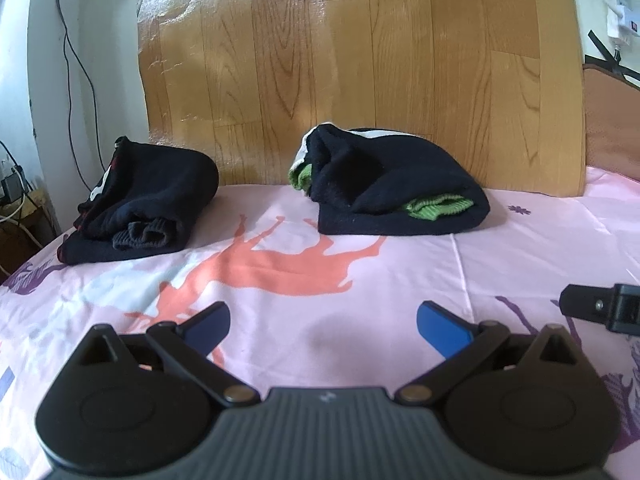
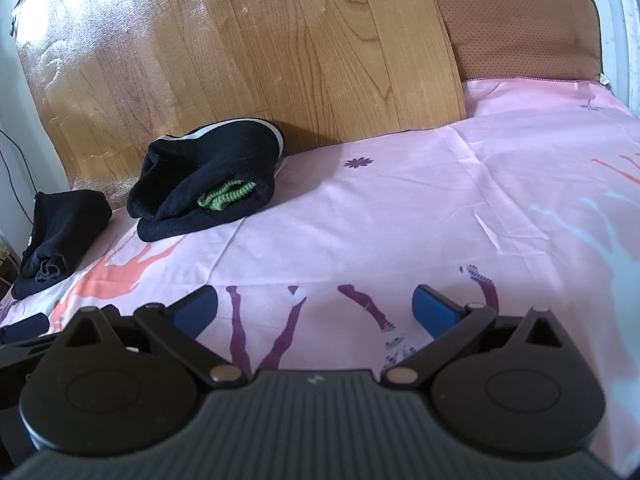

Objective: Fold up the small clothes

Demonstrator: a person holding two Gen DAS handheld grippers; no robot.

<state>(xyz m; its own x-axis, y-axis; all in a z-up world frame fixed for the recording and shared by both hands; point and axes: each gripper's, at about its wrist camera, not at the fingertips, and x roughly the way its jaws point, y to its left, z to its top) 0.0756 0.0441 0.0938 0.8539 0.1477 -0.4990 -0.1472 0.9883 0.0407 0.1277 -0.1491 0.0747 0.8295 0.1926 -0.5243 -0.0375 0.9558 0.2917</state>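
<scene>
With both the left claw (image 1: 323, 322) and right claw (image 2: 316, 308) spread wide and empty over the bed (image 1: 400, 280), both dark garments, the green-trimmed bundle (image 1: 396, 188) at 12 o'clock and the second bundle (image 1: 144, 200) at 10, look folded, so I'd only square loose edges gently.

left tongs (image 1: 323, 323) | black ribbed body | blue pads | brass pivots

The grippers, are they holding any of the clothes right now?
No. The left gripper and right gripper are both open with only the pink sheet between their fingers. The two folded dark garments lie untouched by the wooden board.
</scene>
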